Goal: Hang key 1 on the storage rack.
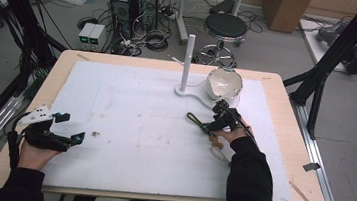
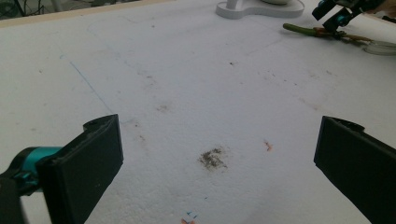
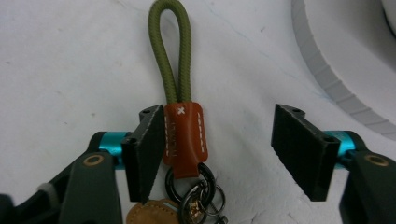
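one olive cord keychain [image 3: 173, 70] between the parted right tongs [image 3: 222, 149]

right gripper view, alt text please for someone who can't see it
An olive-green cord keychain loop with a brown leather wrap lies on the white table cover between the right tool's open black jaws, the wrap against one jaw, metal rings hanging below.

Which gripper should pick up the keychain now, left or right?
Right, I'd say. The right gripper already straddles the keychain, one jaw against its brown leather wrap, the other still apart from it. The left gripper rests open at the table's far left edge, well away from it.
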`<move>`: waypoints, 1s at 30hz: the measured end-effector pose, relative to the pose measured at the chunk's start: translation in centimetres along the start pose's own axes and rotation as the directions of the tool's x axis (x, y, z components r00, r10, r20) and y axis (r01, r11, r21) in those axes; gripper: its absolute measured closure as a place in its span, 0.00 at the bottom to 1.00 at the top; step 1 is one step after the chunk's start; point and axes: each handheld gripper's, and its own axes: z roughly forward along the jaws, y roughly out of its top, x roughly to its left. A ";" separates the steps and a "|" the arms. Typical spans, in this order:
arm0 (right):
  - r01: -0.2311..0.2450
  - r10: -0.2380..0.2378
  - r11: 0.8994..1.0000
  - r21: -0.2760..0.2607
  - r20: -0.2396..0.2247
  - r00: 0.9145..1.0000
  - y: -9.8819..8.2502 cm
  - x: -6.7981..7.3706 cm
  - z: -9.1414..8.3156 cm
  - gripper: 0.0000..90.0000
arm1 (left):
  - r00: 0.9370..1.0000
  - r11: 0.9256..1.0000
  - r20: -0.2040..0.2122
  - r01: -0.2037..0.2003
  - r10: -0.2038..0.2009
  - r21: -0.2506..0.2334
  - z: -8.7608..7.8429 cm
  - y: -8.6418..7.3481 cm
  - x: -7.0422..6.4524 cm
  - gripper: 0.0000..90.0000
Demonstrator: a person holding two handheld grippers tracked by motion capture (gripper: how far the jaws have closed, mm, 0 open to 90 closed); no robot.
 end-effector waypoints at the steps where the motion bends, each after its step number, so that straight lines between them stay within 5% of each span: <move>1: 0.003 -0.003 1.000 0.005 -0.006 1.000 0.0 0.0 0.2 0.44 | 1.000 1.000 0.001 0.002 -0.002 -0.002 0.0 0.0 0.0 0.02; 11: 0.052 -0.049 0.998 0.039 -0.061 0.997 0.2 1.3 0.4 0.78 | 1.000 1.000 0.004 -0.002 0.002 0.003 0.0 0.0 0.0 0.02; 16: 0.079 -0.077 0.995 0.053 -0.040 0.996 0.2 1.7 0.6 0.82 | 1.000 1.000 0.005 -0.002 0.002 0.004 0.0 0.0 0.0 0.02; 22: 0.059 -0.059 0.997 0.046 -0.016 0.998 0.2 1.7 0.3 0.85 | 1.000 1.000 0.004 -0.002 0.002 0.002 0.0 0.0 0.0 0.02; 30: -0.002 0.002 0.999 -0.051 0.008 1.000 0.0 0.9 -1.6 0.85 | 1.000 1.000 0.005 -0.002 0.002 0.003 0.0 0.0 0.0 0.02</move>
